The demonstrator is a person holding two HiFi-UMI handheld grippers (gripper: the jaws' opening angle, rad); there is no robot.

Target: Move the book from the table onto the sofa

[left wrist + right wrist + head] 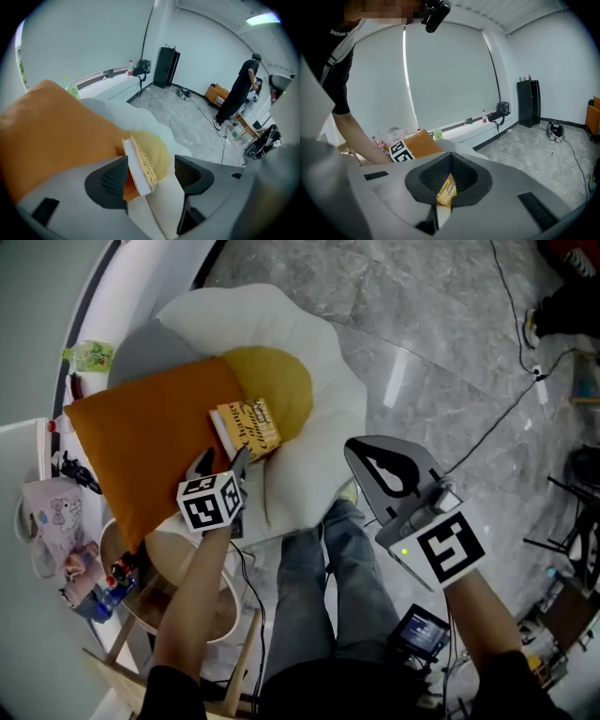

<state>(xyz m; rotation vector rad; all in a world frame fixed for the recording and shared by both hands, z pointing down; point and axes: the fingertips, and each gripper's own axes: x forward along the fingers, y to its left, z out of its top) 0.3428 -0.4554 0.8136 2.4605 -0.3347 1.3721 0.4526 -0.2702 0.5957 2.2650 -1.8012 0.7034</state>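
The book (246,427), yellow-covered with dark print, lies on the sofa, a white egg-shaped seat (319,352), where an orange pillow (141,437) meets a yellow round cushion (281,381). My left gripper (220,463) hangs just in front of it, open. In the left gripper view the book (140,166) sits between the pads of the left gripper (150,176), close against the left one and well apart from the right. My right gripper (356,451) hovers lower right over the sofa's edge, shut and empty. Through the jaws of the right gripper (449,161) a strip of the book (446,192) shows.
A wooden stand with a round bowl (178,587) sits below the pillow, beside a small table with toys (56,521). A green bottle (91,354) stands on the window ledge. Cables (506,409) cross the marble floor. A person (239,89) stands far off, near a black cabinet (166,65).
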